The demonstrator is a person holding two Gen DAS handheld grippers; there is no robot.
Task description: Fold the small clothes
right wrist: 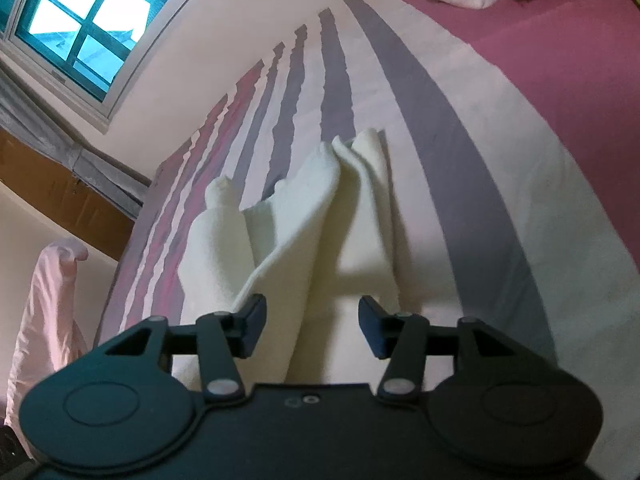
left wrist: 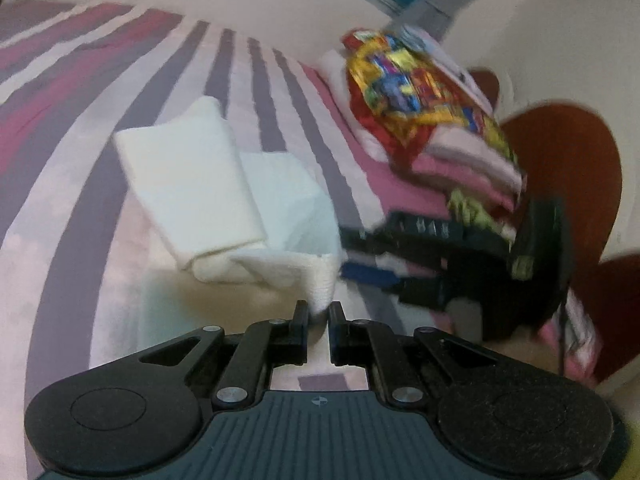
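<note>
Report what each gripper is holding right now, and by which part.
The left gripper is shut on the white cloth, pinching its near corner. The right gripper holds nothing: its fingers stand open astride the cloth.

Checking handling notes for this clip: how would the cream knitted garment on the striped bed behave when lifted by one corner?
Probably floppy: the cream knitted garment drapes from the left gripper, pinching its corner. Likely light, since that pinch raises it. The open right gripper isn't gripping it.

Right gripper (right wrist: pixel 312 322) gapes over cream garment (right wrist: pixel 296 216) (rumpled).
</note>
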